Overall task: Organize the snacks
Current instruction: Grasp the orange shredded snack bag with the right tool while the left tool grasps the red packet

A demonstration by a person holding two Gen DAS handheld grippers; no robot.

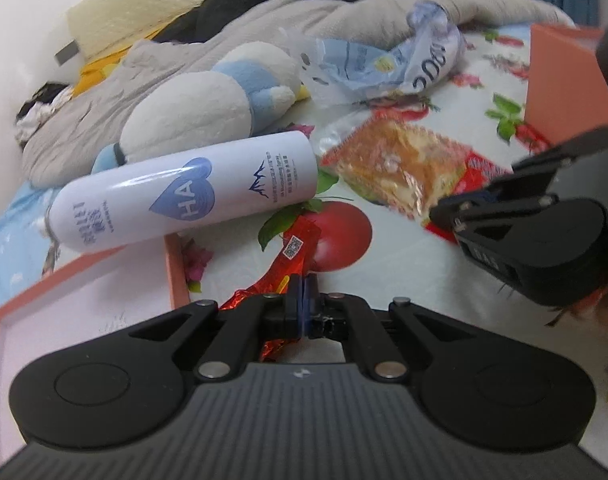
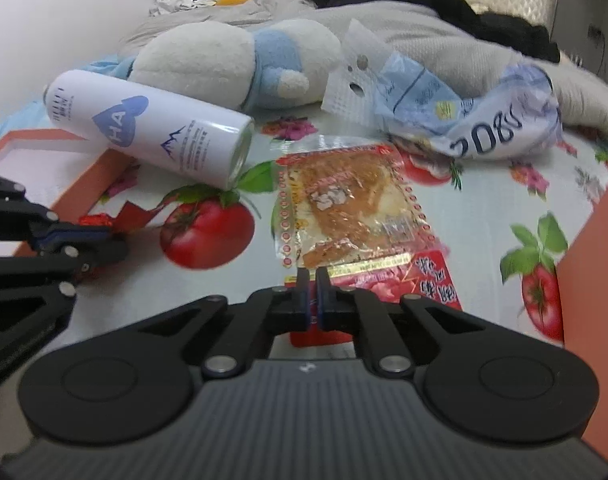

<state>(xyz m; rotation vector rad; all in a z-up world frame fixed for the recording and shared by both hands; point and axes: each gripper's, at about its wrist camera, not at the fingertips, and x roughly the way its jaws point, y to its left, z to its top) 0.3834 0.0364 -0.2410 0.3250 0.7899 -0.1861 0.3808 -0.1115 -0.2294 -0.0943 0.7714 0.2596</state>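
At bottom centre, the left gripper (image 1: pixel 304 286) has its jaws pinched on a red wrapper (image 1: pixel 294 258); the right gripper (image 2: pixel 313 280) clamps a clear snack packet (image 2: pixel 344 216) on the bed (image 2: pixel 484 200).

spray can (image 1: pixel 184 196), plush toy (image 1: pixel 208 96), grey blanket (image 2: pixel 416 28)

open: sheet (image 2: pixel 444 196) beyond packet | blocked: spray can (image 2: pixel 152 130) left, plush (image 2: pixel 232 64) behind, orange box (image 2: pixel 596 264) right
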